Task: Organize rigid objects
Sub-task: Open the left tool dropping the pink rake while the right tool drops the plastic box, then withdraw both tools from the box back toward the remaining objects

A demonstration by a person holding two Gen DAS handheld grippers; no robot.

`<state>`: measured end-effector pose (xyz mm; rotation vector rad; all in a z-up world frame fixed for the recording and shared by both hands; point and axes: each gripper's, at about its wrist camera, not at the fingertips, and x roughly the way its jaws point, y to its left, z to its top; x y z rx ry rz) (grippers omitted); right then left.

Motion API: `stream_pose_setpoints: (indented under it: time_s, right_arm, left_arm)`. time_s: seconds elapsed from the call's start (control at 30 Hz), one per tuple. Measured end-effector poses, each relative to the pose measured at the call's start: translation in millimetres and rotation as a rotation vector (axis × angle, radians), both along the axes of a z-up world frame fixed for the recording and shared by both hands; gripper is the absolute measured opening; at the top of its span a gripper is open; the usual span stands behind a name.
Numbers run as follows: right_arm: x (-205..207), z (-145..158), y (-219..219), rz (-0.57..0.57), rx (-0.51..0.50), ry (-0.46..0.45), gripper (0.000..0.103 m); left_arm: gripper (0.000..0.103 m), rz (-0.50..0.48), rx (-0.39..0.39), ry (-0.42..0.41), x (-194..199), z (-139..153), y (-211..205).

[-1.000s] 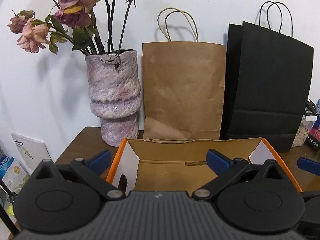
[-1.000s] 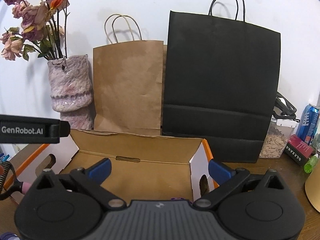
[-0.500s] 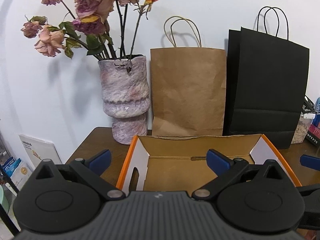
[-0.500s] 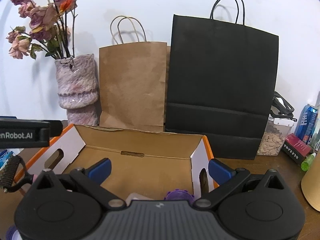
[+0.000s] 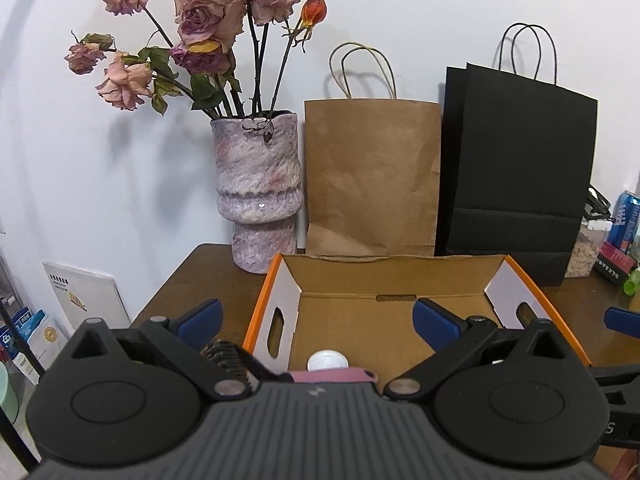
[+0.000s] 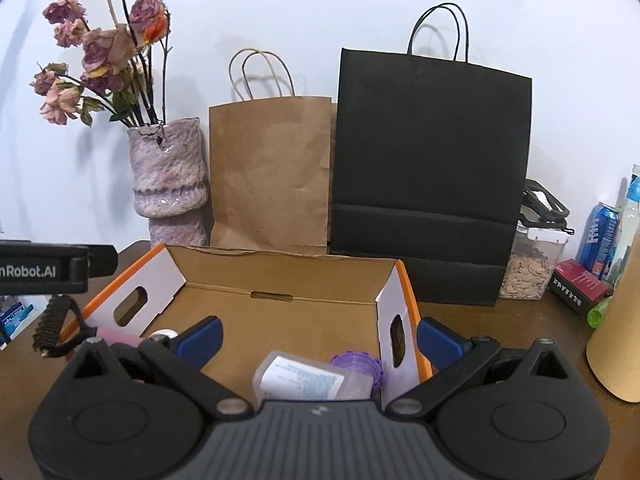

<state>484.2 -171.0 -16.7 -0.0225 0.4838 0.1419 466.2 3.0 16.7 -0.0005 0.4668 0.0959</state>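
Both grippers pulled back: left gripper (image 5: 316,318) and right gripper (image 6: 318,334) fingers apart, empty. Cardboard box (image 6: 280,268) by table's back edge now shows clear plastic case (image 6: 304,380), ridged purple disc (image 6: 358,364), white cap (image 5: 326,360). Paper bags (image 6: 432,176) behind.

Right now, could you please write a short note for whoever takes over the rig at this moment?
Left gripper: open, holding nothing, level with the box's left wall.
Right gripper: open, holding nothing, over the box's right end.
Cardboard box: open on the table, in front of the vase and paper bags.
Inside, near the front: a clear labelled container beside a purple ridged piece, plus a pink item and a white cap.
Done: those pieces are in the box.
Left: a black braided strap hangs at the box's left edge; check whether it and anything hidden below the cameras need packing.
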Motion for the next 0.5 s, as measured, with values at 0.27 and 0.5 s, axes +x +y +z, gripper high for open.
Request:
stream_pose_setpoints:
  time_s: [0.27,0.5]
  right_arm:
    - [-35,3,-7,-0.003,0.01,-0.013,0.103]
    - [-68,5,-9,0.011,0.012,-0.026,0.103]
  left_arm:
    - [0.103,-0.003,-0.007,-0.001,-32,2,-2]
    - [0.103,-0.016,-0.01,0.002,-60,1,-8]
